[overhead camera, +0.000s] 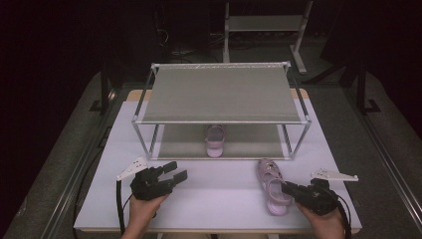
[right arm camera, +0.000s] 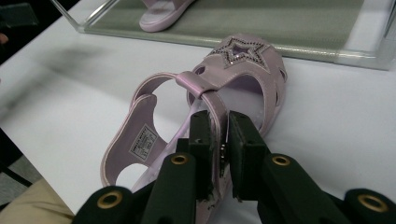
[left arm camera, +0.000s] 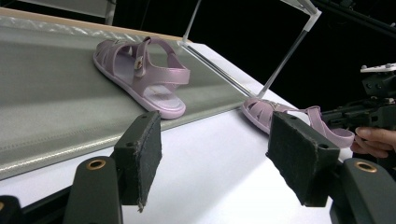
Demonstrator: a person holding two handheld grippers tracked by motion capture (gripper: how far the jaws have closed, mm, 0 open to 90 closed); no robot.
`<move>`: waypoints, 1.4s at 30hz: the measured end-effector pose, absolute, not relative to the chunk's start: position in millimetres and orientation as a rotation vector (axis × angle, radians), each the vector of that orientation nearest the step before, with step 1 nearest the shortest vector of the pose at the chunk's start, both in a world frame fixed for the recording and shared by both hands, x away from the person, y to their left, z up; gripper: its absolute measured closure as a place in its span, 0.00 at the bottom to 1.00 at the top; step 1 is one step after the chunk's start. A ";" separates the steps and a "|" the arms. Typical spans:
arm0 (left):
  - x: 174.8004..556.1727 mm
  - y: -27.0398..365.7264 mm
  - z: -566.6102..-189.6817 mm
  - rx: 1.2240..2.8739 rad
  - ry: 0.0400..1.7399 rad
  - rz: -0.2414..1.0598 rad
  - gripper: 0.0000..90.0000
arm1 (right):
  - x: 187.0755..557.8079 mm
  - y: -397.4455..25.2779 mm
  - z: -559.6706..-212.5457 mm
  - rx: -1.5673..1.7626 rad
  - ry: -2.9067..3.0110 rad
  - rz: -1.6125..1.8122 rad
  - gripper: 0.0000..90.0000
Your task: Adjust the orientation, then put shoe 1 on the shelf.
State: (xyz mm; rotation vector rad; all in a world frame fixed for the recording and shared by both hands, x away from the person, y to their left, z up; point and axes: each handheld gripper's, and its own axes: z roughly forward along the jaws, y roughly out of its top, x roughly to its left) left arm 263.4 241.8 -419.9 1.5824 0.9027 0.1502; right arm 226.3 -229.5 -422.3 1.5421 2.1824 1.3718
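Note:
A pink sandal (overhead camera: 271,184) with a star on its toe (right arm camera: 243,51) lies on the white table at the front right. My right gripper (overhead camera: 288,188) (right arm camera: 220,140) is shut on its ankle strap. A second pink sandal (overhead camera: 215,141) (left arm camera: 142,77) (right arm camera: 161,11) rests on the lower shelf of the metal rack (overhead camera: 219,94), heel toward me. My left gripper (overhead camera: 175,172) (left arm camera: 212,154) hovers at the front left of the table, open with nothing between its pads, pointing toward the rack. The held sandal (left arm camera: 299,119) is also in the left gripper view, at right.
The two-tier rack with grey fabric shelves stands across the middle of the white table (overhead camera: 214,191). Its upper shelf (overhead camera: 219,92) is bare. Dark floor surrounds the table, and another shelf frame (overhead camera: 263,25) stands far behind.

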 end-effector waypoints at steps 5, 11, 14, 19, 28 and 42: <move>263.5 241.1 -420.6 1.586 0.905 0.149 0.38 | 226.4 -231.8 -422.5 1.560 2.171 1.411 0.90; 263.8 241.0 -420.5 1.588 0.905 0.152 0.38 | 225.8 -233.1 -422.8 1.579 2.165 1.472 0.91; 263.8 241.3 -420.7 1.586 0.907 0.154 0.38 | 225.4 -234.3 -422.7 1.592 2.154 1.555 0.91; 263.3 243.0 -420.6 1.584 0.909 0.157 0.38 | 224.6 -229.9 -419.6 1.569 2.143 1.629 0.91; 262.6 245.1 -419.6 1.579 0.915 0.162 0.37 | 225.0 -227.4 -415.5 1.572 2.119 1.699 0.91; 262.3 247.6 -418.2 1.579 0.915 0.169 0.35 | 231.4 -221.2 -410.5 1.568 2.100 1.698 0.91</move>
